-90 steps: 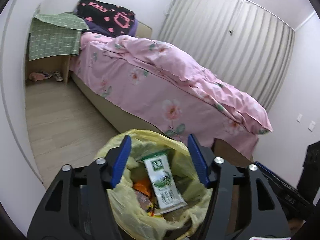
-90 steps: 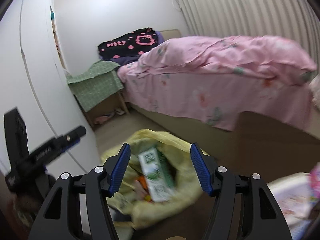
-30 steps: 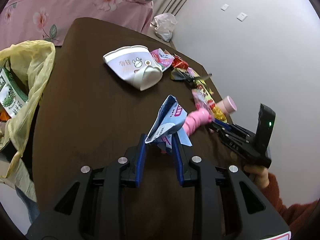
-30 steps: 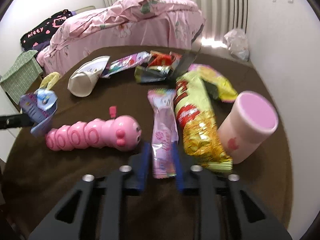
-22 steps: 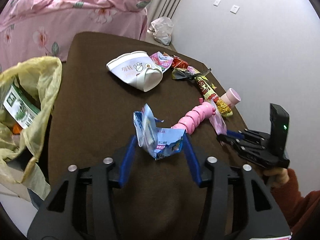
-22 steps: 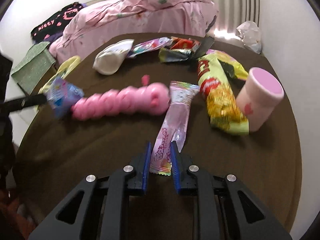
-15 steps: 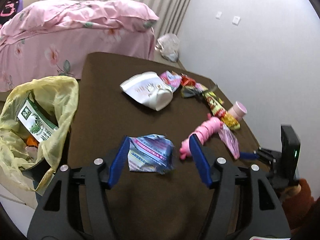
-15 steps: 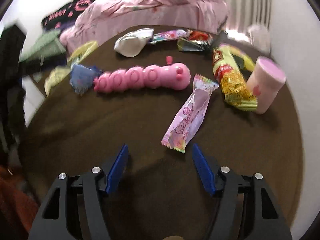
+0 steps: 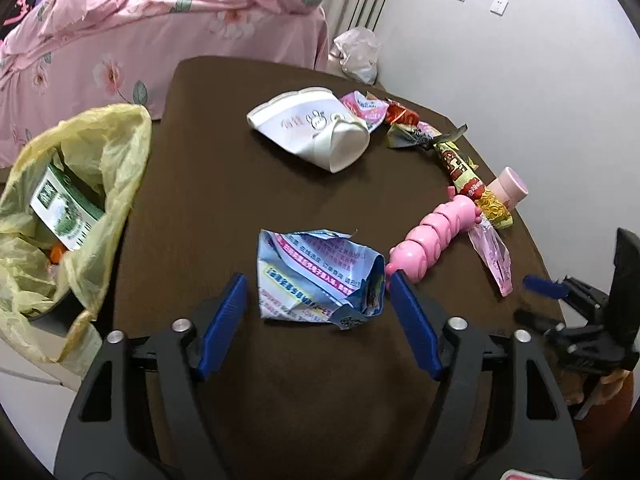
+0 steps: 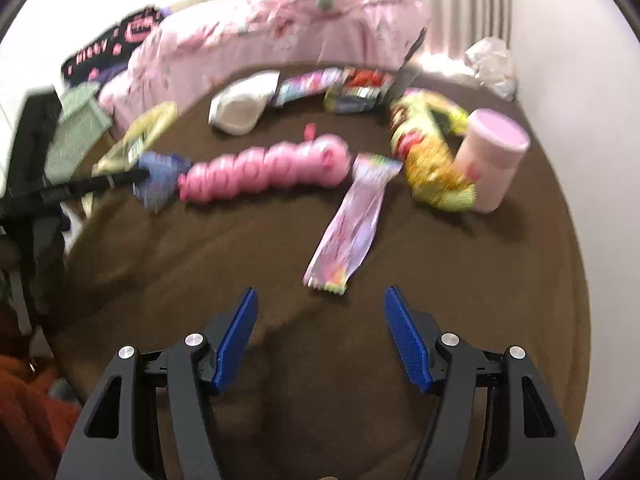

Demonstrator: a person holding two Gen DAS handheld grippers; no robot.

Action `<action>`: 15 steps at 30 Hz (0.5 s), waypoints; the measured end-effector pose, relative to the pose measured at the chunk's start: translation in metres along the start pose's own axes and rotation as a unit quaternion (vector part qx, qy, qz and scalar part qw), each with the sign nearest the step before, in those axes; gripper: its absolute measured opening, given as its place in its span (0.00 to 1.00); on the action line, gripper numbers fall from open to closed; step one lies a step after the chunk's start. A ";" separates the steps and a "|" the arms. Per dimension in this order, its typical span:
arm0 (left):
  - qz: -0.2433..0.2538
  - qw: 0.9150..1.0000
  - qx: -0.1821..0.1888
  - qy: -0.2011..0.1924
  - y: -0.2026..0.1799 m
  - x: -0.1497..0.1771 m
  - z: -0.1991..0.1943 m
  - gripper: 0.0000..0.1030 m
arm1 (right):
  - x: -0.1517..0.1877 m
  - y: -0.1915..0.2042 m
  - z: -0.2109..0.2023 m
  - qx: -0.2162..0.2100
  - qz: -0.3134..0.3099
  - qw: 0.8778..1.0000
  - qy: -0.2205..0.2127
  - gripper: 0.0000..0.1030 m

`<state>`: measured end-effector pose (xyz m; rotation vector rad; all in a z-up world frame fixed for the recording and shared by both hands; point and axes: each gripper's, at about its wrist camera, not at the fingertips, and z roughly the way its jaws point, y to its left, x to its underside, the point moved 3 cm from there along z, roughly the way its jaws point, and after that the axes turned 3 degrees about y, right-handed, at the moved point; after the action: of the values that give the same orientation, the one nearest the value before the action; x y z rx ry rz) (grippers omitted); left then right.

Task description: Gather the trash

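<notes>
The table (image 9: 224, 184) wears a matt brown cloth with a soft nap. The crumpled blue wrapper (image 9: 316, 276) is glossy printed film; the pink caterpillar toy (image 9: 436, 236) is smooth, shiny plastic. The yellow bin bag (image 9: 100, 152) at the table's left edge is thin, wrinkled, translucent plastic. The white cup (image 9: 320, 132) looks like matt paper.

A crumpled packet (image 9: 316, 280) lies on the table (image 9: 224, 200), trash bag (image 9: 80, 184) at its left, toy caterpillar (image 9: 436, 236) right.
</notes>
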<state>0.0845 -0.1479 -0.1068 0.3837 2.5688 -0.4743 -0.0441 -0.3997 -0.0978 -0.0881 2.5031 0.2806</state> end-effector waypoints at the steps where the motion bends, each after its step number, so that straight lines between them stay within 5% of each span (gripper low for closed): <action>1: -0.008 1.000 0.002 0.005 0.001 0.001 0.003 0.47 | -0.003 -0.001 -0.002 0.004 0.002 1.000 -0.009 0.61; 5: -0.037 0.999 0.016 0.001 0.012 0.004 0.003 0.33 | -0.016 -0.005 0.004 0.034 0.012 0.999 -0.036 0.59; 10: -0.054 0.998 0.020 -0.017 0.021 0.005 -0.008 0.22 | -0.024 -0.010 0.037 0.039 0.024 0.999 -0.010 0.45; 13: -0.056 0.998 0.016 -0.024 0.023 0.004 -0.011 0.21 | -0.025 -0.008 0.049 0.051 0.014 0.999 -0.001 0.23; 15: -0.053 0.998 0.014 -0.027 0.022 0.005 -0.013 0.20 | -0.024 -0.006 0.046 0.041 0.011 0.999 -0.007 0.17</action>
<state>0.0828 -0.1223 -0.1045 0.2431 2.5410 -0.5526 0.0027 -0.3958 -0.1213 -0.0245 2.4991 0.1879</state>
